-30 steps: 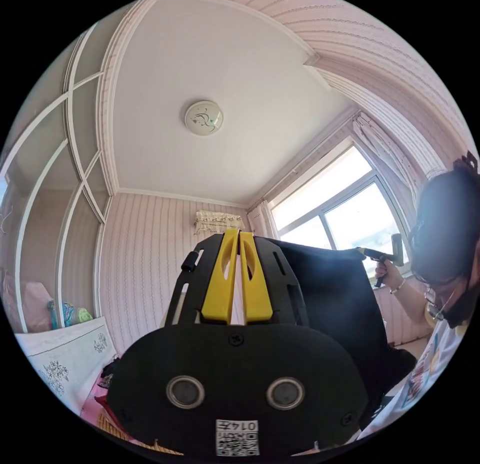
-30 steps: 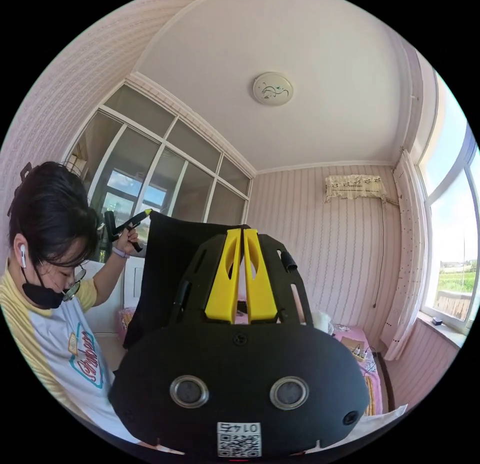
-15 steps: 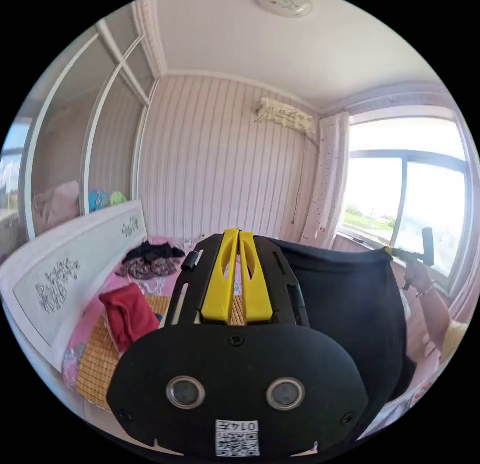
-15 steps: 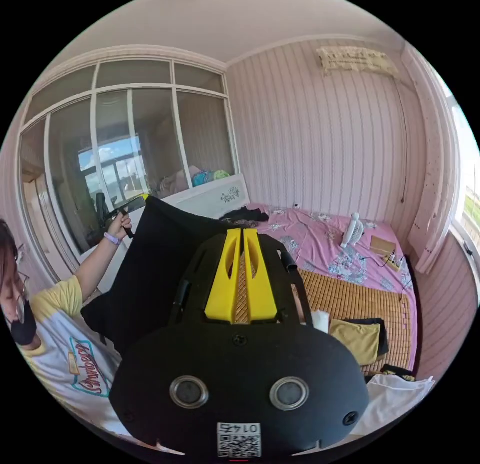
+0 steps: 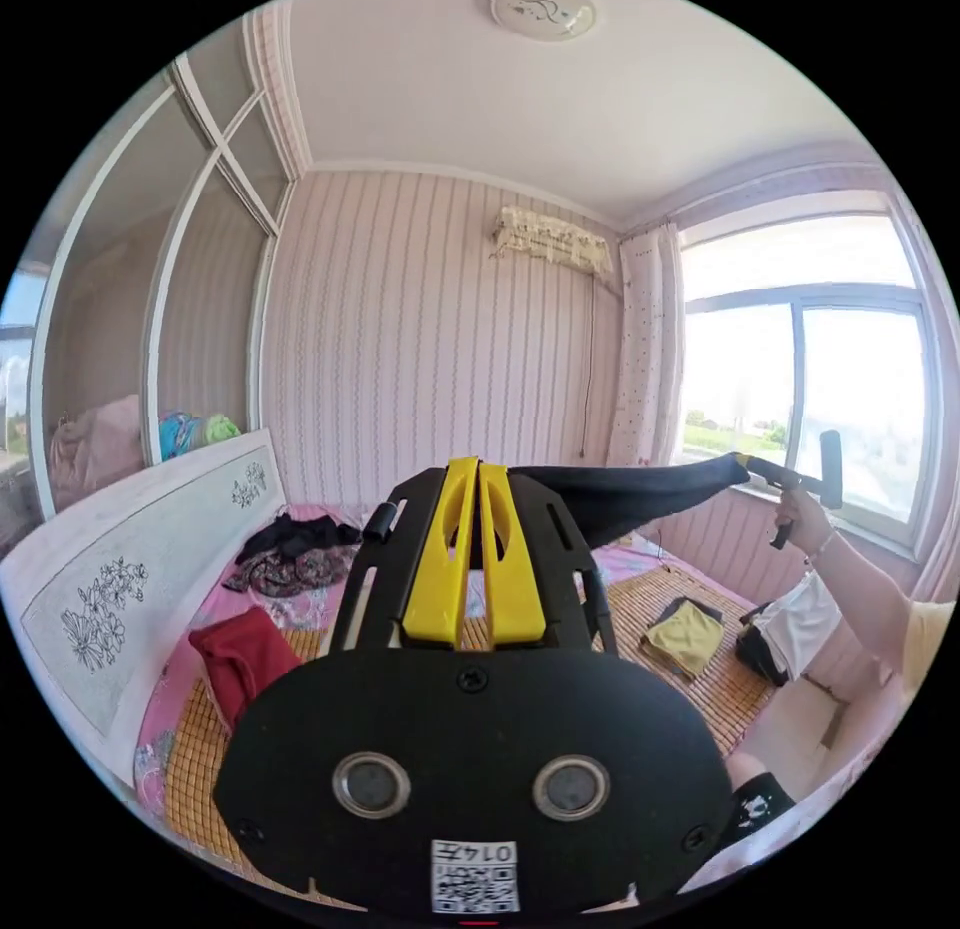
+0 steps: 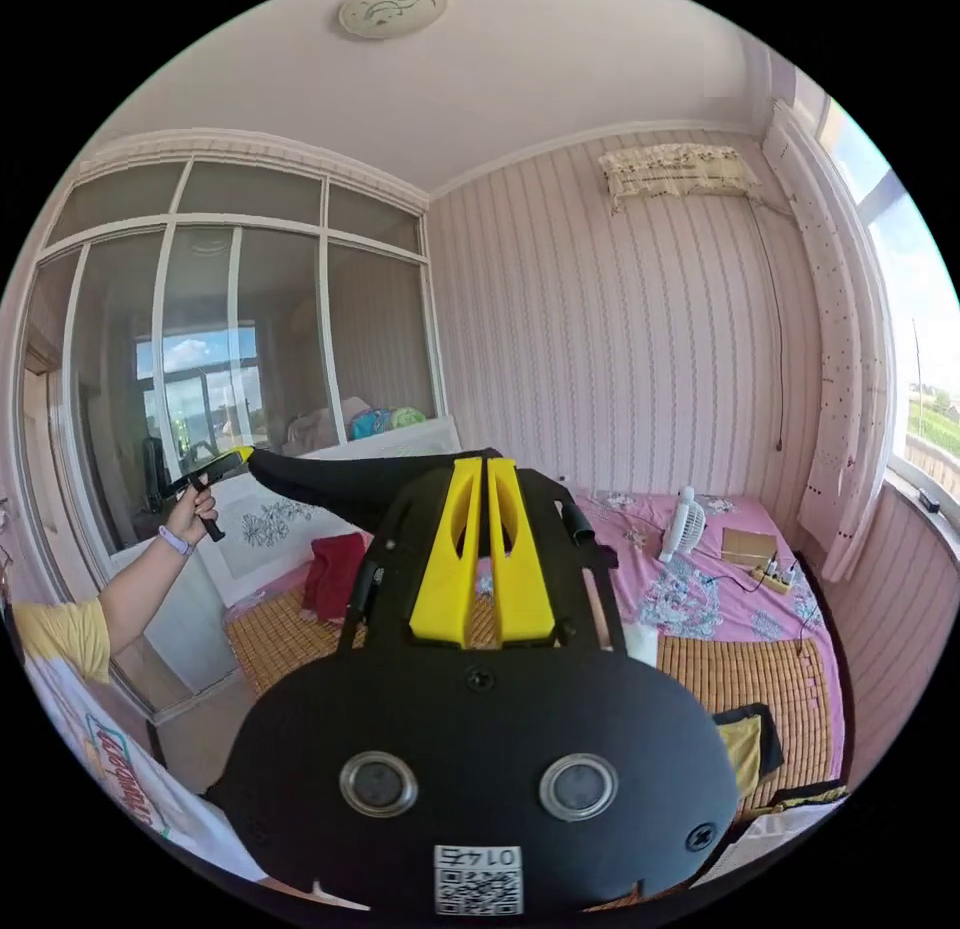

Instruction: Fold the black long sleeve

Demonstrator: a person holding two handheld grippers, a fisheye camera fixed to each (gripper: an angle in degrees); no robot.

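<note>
In the left gripper view, the white headboard (image 5: 130, 559) bounds the bed (image 5: 215, 714) at the left edge, with a red garment (image 5: 245, 654) and a dark heap of clothes (image 5: 295, 549) lying on the mat beside it. The left gripper (image 5: 476, 469) stands at centre, its yellow jaws drawn close on one end of the black long sleeve (image 5: 620, 491). The garment runs as a taut dark band, well above the bed, to the right gripper (image 5: 745, 461) held in a hand (image 5: 800, 514) before the window (image 5: 810, 399). Under that span lie a folded yellow piece (image 5: 685, 637) and a white and black pile (image 5: 790, 634) near the mattress edge.

In the right gripper view, the hand (image 6: 190, 509) holds the left gripper (image 6: 240, 456) before the glass partition (image 6: 200, 369), jaws nipping the black long sleeve's (image 6: 340, 484) far end. The right gripper (image 6: 483, 466) has its jaws nearly together on the near end — the cloth hangs clear of the bed (image 6: 720, 609). A small fan (image 6: 682, 534) and a box (image 6: 748, 547) sit toward the far right wall.
</note>
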